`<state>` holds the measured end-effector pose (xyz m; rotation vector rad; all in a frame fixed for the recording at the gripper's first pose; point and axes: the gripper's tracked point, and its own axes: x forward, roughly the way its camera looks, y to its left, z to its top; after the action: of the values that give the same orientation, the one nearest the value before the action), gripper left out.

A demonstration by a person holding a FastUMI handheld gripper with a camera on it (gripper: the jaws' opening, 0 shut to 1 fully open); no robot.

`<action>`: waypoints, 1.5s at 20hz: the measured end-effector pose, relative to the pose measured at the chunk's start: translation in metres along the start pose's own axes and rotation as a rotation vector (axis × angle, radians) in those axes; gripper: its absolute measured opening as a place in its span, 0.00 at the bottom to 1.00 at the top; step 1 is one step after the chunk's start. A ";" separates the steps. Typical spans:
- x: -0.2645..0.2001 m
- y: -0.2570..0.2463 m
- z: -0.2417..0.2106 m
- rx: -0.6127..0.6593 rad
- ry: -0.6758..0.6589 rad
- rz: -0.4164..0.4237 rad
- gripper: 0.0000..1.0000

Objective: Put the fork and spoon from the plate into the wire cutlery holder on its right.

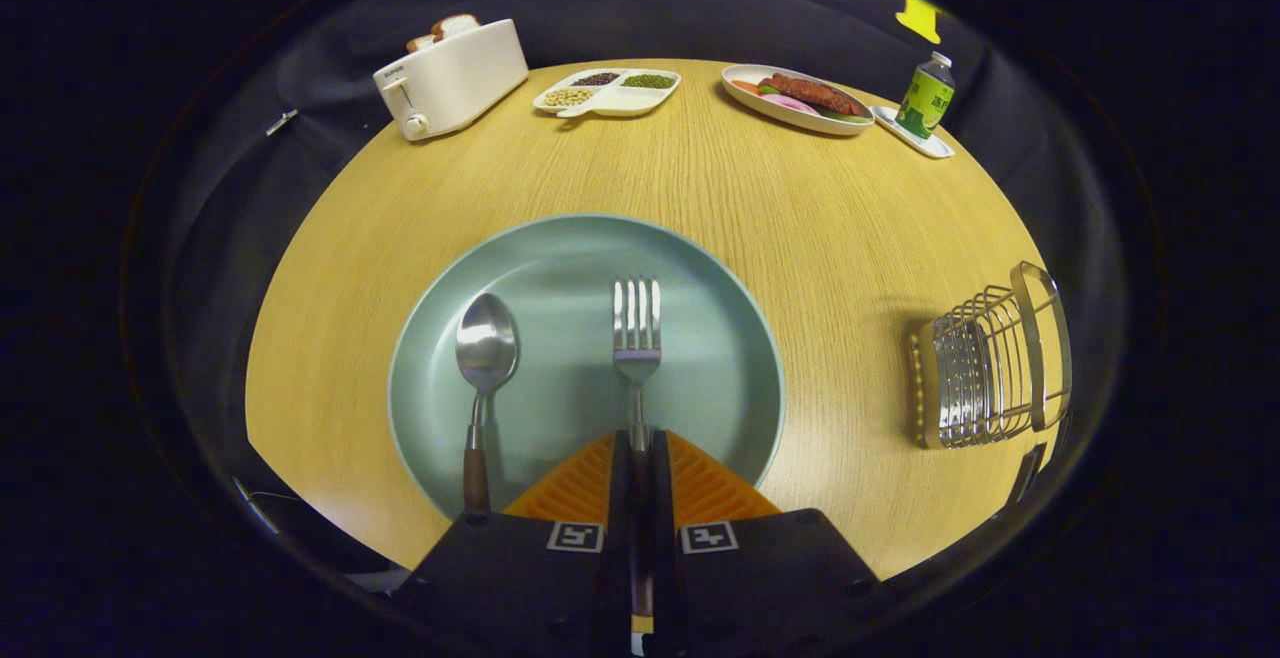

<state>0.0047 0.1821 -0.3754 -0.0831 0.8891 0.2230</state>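
the gripper (640, 443) is found closed on the handle of the fork (637, 330), with both fingers pressed against it from either side and almost no gap left between them. the fork is laid on the pale green plate (720, 268), its tines pointed away from the fingers, its handle run back between them. the spoon (485, 348) is seen on the same plate, to the left of the fork and apart from it, bowl facing up, its dark handle end reaching the near rim beside the left finger. the plate is set on a round wooden table (850, 228). the wire cutlery holder (990, 368) is noted to the right of the plate, well apart from it, near the table's edge (whether it is upright or tipped cannot be told). at the far side of the table are recorded a white toaster (452, 78) with bread in it, a divided dish (608, 91) of beans, an oval plate of food (795, 98), and a small bottle (926, 95) on a white tray (915, 135).
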 end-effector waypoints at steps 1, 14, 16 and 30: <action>-0.002 -0.002 0.001 0.012 -0.001 -0.015 0.11; -0.153 -0.069 0.066 0.075 -0.046 -0.250 0.09; -0.166 -0.107 0.049 0.045 0.107 -0.328 0.09; -0.159 -0.184 0.002 0.078 0.586 -0.285 0.09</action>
<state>-0.0484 -0.0223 -0.2545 -0.2073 1.4530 -0.1126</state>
